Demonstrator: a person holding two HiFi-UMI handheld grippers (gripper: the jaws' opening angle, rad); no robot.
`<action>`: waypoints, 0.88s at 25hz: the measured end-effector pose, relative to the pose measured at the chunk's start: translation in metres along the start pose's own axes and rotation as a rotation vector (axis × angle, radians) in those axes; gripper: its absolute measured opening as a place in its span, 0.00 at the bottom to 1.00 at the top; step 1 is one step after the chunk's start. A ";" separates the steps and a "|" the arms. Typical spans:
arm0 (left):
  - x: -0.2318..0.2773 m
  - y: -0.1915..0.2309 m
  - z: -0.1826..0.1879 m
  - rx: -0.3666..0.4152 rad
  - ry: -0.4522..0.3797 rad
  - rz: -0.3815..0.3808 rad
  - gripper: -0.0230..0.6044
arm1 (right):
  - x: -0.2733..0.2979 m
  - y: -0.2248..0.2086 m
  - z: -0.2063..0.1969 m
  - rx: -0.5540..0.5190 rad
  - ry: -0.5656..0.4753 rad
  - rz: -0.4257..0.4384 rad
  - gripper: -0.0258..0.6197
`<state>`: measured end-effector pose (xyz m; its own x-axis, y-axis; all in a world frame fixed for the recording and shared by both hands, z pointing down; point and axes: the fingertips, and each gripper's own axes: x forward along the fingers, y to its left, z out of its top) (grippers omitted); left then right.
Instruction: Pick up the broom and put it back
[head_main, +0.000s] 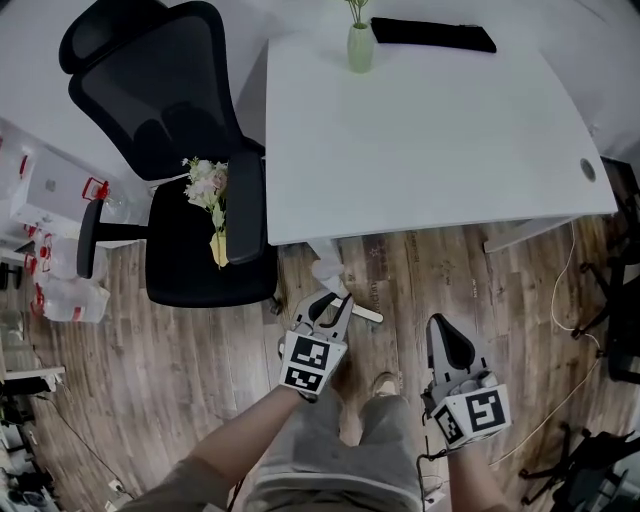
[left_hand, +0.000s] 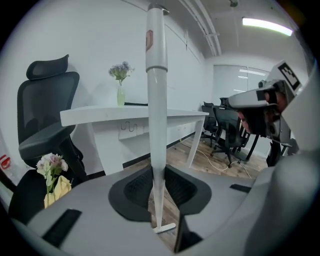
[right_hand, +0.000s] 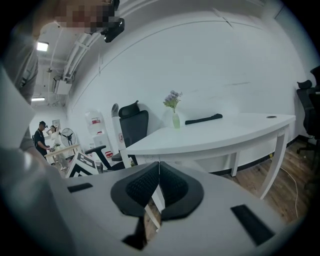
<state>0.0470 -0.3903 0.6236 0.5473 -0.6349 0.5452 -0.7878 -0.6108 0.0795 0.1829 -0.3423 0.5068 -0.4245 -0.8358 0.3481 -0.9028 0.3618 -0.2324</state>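
The broom's white handle (left_hand: 156, 100) stands upright between my left gripper's (left_hand: 159, 172) black pads, which close on it from both sides. Its lower end, with a small white crosspiece (left_hand: 165, 228), is down at the wooden floor. From the head view the handle (head_main: 329, 266) looks foreshortened, rising out of the left gripper (head_main: 335, 305) just in front of the desk, with the crosspiece (head_main: 365, 314) beside it. My right gripper (head_main: 438, 325) hovers over the floor to the right, shut with nothing between its pads (right_hand: 159, 165).
A white desk (head_main: 430, 130) carries a vase (head_main: 360, 45) and a long black item (head_main: 433, 35). A black office chair (head_main: 170, 150) with a bouquet (head_main: 208, 190) stands at the left. Cables (head_main: 565, 290) lie on the floor at the right. The person's legs are below.
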 end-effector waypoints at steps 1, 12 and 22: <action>0.006 0.002 0.003 -0.013 0.002 0.003 0.18 | 0.000 -0.003 -0.002 0.008 0.002 -0.007 0.09; 0.057 0.023 0.023 -0.069 0.041 0.023 0.18 | 0.006 -0.018 -0.008 0.092 0.025 -0.029 0.09; 0.063 0.029 0.020 -0.049 0.086 0.041 0.30 | 0.009 -0.021 -0.007 0.128 0.044 -0.035 0.09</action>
<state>0.0640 -0.4573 0.6440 0.4896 -0.6150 0.6182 -0.8231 -0.5599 0.0949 0.1981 -0.3543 0.5211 -0.3980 -0.8269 0.3973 -0.9022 0.2745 -0.3326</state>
